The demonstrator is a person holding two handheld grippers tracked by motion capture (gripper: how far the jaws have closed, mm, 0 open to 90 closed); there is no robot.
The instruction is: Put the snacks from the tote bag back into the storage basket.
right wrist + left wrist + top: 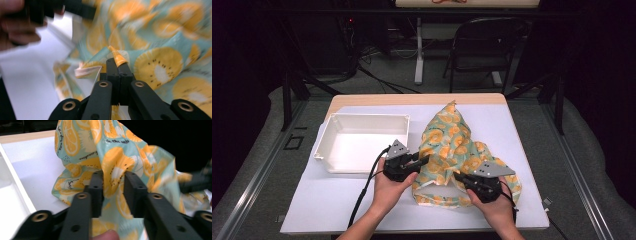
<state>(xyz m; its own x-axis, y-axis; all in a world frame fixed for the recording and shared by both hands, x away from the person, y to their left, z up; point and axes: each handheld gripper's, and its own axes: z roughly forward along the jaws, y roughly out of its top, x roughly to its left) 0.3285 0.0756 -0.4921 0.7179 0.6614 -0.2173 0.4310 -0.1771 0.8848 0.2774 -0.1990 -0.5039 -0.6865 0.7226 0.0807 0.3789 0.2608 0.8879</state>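
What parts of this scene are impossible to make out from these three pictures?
- High view: what kind of item the fruit-print cloth is; it lies crumpled.
- Left gripper view: the small writing on the cloth, too fine to read.
- Right gripper view: the left gripper, blurred and cut by the top edge.

Both forearms reach in from the near edge, the left hand (388, 186) holding the black two-jaw left gripper (426, 159) with jaws parted and pointing right, the right hand (496, 206) holding the black right gripper (457, 175) pinched closed, pointing left.
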